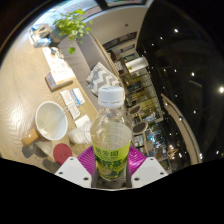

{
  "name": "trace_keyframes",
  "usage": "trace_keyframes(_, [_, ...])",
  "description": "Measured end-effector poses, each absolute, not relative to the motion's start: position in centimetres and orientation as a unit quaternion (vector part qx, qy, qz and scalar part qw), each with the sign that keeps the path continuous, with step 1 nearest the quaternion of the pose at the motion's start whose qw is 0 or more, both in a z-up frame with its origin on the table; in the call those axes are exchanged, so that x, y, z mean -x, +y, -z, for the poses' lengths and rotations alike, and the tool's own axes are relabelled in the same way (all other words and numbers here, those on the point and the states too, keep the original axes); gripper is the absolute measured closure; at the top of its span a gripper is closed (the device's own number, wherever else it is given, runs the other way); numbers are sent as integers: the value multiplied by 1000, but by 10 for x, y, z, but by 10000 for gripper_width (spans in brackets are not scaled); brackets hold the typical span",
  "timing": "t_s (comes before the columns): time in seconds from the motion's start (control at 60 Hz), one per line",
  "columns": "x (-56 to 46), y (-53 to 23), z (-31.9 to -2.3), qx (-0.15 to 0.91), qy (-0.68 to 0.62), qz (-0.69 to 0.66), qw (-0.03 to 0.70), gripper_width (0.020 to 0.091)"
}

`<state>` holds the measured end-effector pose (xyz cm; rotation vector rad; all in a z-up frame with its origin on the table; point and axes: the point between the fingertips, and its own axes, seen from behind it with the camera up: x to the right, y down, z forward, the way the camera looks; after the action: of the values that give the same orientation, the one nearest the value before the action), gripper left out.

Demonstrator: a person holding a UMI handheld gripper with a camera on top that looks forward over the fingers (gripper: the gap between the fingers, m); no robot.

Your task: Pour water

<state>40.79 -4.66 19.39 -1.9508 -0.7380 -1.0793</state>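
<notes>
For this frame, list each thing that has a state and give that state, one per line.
Clear plastic water bottle with white cap and green label: capped, upright relative to the fingers, held between them.
Gripper: shut on the bottle, both purple pads against its label.
White round bowl: upright on the table; contents cannot be told.
Small white cup: upright beside the bowl; contents cannot be told.

Clear water bottle (111, 140), white cap on, green label, upright, clamped between the tongs (111, 165).
</notes>
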Motion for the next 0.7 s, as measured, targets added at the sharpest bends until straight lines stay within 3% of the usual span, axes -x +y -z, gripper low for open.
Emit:
trace_keyframes(0.183, [-400, -45, -179, 834, -144, 232, 479, 713])
trace_keyframes(0.35, [-391, -38, -145, 858, -34, 66, 508, 708])
trace_keyframes(0.7, [-391, -22, -79, 865, -6, -9, 501, 705])
